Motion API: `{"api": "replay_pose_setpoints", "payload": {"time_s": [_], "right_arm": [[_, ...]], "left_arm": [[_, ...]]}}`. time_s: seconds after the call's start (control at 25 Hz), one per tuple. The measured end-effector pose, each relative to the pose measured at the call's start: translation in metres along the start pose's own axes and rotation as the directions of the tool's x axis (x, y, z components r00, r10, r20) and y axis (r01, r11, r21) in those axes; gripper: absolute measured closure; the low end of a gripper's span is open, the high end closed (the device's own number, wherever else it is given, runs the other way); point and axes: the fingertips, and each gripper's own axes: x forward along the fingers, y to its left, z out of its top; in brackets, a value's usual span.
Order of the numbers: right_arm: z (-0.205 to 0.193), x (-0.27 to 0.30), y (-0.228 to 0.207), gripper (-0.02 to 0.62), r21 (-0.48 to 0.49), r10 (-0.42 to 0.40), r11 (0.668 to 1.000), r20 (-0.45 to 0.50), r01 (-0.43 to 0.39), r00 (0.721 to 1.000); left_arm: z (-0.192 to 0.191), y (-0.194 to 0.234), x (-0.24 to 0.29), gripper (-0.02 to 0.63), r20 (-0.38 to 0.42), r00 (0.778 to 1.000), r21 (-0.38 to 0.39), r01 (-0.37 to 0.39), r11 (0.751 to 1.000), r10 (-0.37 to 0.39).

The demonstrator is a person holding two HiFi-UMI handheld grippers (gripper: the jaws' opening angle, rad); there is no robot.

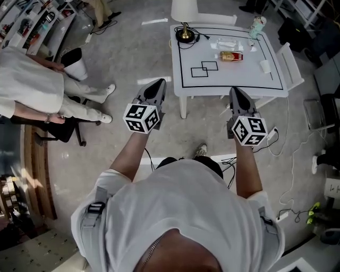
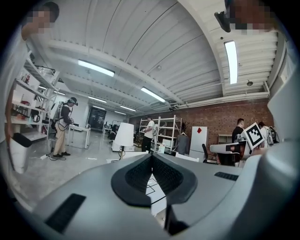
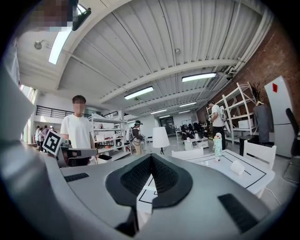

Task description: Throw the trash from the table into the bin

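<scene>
A white table (image 1: 186, 85) marked with black tape lines stands ahead of me. On it lie a bottle with a red label (image 1: 231, 56), a clear wrapper (image 1: 226, 44), a white cup (image 1: 265, 66) and a tall pale bottle (image 1: 257, 25). A white bin with a black liner (image 1: 74, 62) stands on the floor at the far left, also visible in the left gripper view (image 2: 18, 150). My left gripper (image 1: 159, 85) and right gripper (image 1: 235, 91) are both shut and empty, held level just short of the table's near edge. In the right gripper view the cup (image 3: 237, 167) and the tall bottle (image 3: 217, 145) show beyond the shut jaws.
A lamp (image 1: 184, 13) stands on the table's far left corner. White chairs sit at the right side (image 1: 292, 64) and the far side (image 1: 212, 18). A seated person (image 1: 32, 85) is close to the bin. Cables (image 1: 287, 159) trail on the floor at right.
</scene>
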Motion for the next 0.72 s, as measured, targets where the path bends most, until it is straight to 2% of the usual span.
{"api": "replay_pose_setpoints", "payload": {"time_s": [0.32, 0.72], "right_arm": [[0.0, 0.032, -0.089, 0.603, 0.033, 0.031, 0.999, -0.038, -0.03, 0.999], [-0.02, 0.066, -0.153, 0.603, 0.038, 0.027, 0.999, -0.102, -0.023, 0.994]], "left_arm": [[-0.005, -0.029, 0.088, 0.595, -0.044, 0.999, 0.011, -0.026, 1.0, 0.026], [-0.032, -0.045, 0.168, 0.595, -0.146, 0.989, 0.071, 0.008, 0.997, 0.002]]}}
